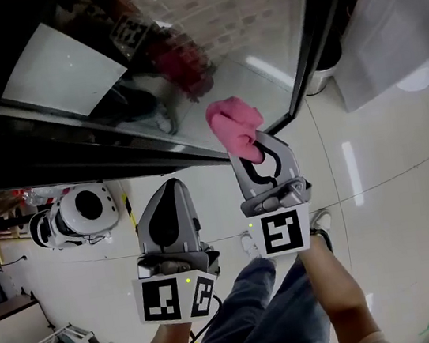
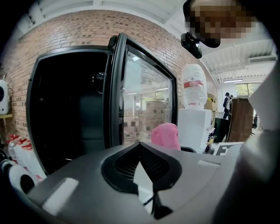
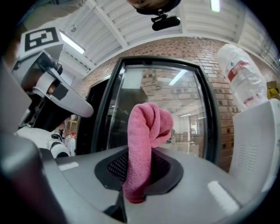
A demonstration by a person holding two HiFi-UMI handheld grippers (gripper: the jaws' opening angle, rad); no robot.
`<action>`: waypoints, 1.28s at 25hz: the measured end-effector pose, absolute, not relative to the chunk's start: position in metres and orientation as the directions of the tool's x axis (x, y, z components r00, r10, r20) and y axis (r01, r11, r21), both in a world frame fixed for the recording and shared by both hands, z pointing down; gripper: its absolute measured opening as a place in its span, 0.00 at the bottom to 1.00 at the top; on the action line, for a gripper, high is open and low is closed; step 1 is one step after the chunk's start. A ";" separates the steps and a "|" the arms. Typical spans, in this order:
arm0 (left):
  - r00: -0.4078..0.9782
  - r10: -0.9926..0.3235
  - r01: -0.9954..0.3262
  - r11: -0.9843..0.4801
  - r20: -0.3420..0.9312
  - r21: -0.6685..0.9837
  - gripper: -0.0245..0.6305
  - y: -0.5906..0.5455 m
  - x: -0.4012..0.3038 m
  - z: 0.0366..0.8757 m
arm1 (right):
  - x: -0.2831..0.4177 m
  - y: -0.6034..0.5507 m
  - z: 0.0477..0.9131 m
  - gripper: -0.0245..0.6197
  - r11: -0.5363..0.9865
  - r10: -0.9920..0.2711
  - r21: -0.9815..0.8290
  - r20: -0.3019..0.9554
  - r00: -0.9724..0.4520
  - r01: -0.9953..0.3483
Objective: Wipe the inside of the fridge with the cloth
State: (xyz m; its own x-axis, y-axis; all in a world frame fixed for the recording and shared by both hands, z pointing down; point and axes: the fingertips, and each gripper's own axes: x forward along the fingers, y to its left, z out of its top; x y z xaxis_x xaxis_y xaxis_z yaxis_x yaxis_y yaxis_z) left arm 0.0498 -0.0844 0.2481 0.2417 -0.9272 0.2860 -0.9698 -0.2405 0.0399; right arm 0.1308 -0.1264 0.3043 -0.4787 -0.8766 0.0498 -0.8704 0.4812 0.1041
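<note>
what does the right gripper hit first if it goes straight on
Most likely the glass door: the cloth held in the right gripper sticks out ahead and would touch it first. The fridge opening lies further left. Depth is hard to judge.

Cloth (image 3: 146,144): fuzzy fabric. Fridge door (image 1: 238,11): glossy glass, v. reflective. Floor (image 1: 395,203): smooth, shiny. Wall (image 2: 74,35): rough brick.
</note>
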 end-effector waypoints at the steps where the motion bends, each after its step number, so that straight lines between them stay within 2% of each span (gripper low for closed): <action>1: 0.238 -0.926 -0.971 -0.236 0.293 0.042 0.05 -0.085 0.056 0.250 | 0.145 -0.132 0.307 0.13 0.472 -0.882 0.111 0.054 -0.469 -0.875; 10: 0.148 -0.939 -0.989 -0.137 0.311 0.056 0.05 -0.097 0.109 0.264 | 0.263 -0.194 0.323 0.13 0.416 -0.909 0.144 0.052 -0.413 -0.898; 17: 0.104 -0.944 -0.995 -0.097 0.314 0.038 0.05 -0.108 0.130 0.273 | 0.291 -0.217 0.324 0.13 0.426 -0.904 0.176 0.035 -0.427 -0.887; 22: 0.082 -0.949 -0.997 -0.081 0.303 0.015 0.05 -0.111 0.127 0.274 | 0.277 -0.202 0.308 0.13 0.448 -0.891 0.208 0.022 -0.453 -0.870; 25: 0.102 -0.949 -0.995 -0.099 0.299 0.022 0.05 -0.114 0.122 0.283 | 0.254 -0.182 0.299 0.13 0.454 -0.889 0.116 -0.006 -0.458 -0.883; 29: 0.144 -0.939 -0.989 -0.141 0.312 0.033 0.05 -0.108 0.106 0.298 | 0.200 -0.144 0.321 0.13 0.523 -0.852 0.149 0.082 -0.517 -0.839; 32: 0.184 -0.925 -0.983 -0.183 0.334 0.034 0.05 -0.100 0.090 0.312 | 0.157 -0.126 0.337 0.13 0.544 -0.839 0.150 0.089 -0.537 -0.825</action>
